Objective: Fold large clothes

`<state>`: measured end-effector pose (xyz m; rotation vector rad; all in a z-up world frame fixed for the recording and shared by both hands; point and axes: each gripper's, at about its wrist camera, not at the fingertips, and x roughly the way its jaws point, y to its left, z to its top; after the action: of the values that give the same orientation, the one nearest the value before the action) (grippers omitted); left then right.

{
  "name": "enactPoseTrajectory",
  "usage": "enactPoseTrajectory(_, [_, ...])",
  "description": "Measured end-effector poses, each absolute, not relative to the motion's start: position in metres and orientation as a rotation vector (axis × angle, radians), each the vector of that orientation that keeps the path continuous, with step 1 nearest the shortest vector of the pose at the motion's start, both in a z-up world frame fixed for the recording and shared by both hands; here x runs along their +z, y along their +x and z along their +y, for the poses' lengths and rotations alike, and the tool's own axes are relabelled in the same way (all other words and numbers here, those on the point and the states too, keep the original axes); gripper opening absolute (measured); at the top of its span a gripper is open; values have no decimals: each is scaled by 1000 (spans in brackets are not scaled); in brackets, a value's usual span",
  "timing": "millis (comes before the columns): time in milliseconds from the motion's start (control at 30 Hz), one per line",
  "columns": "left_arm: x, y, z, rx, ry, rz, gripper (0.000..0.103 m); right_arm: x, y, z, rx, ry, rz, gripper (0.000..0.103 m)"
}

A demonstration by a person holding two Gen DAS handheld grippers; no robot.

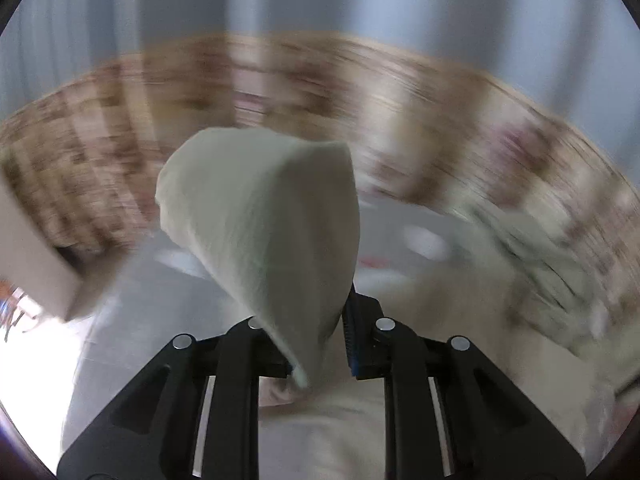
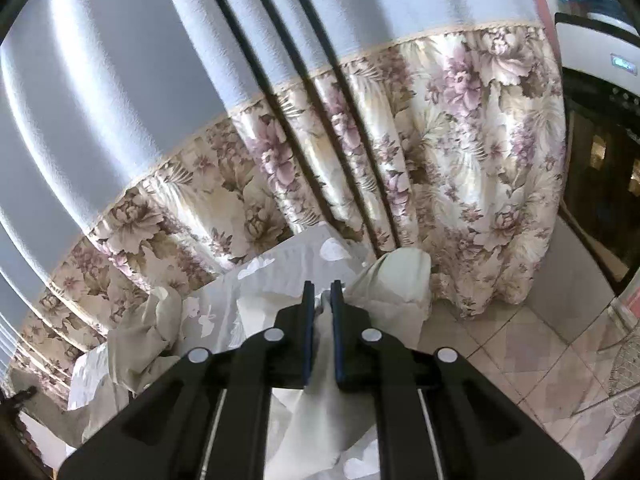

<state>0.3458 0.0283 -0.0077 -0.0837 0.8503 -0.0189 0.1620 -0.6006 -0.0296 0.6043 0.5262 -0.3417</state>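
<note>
A large cream garment rises in a fold above my left gripper, which is shut on it. The fabric hides the left finger, and the whole left wrist view is smeared by motion. In the right wrist view my right gripper is shut on a thin edge of the same cream garment, which hangs down between the fingers. More of it lies bunched on a table with a grey-white patterned cloth.
A floral curtain hangs close behind the table. Tiled floor lies to the right, with a dark cabinet beyond it. A beige box-like shape shows blurred at the left.
</note>
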Motion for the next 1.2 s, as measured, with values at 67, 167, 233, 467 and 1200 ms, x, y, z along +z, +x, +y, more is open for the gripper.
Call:
enactPoseTrajectory(67, [-28,341,-32,-110,-36,887,17,-35,166,-593,-328,606,529,8])
enactPoseTrajectory(167, [-65,335,-106,-207,18,963,17,-37,164,-585,-310,597,534,8])
enactPoseTrajectory(233, [-97,329,-153,-232,81,1013,17,-36,163,-579,-310,577,541,8])
enactPoseTrajectory(467, [-141,302,-230,-262,375,1017,67,-40,159,-577,-335,535,579,8])
enactPoseTrajectory(1200, [-155,340,-74,-171,330,1022,81,14,174,-483,-268,343,557,8])
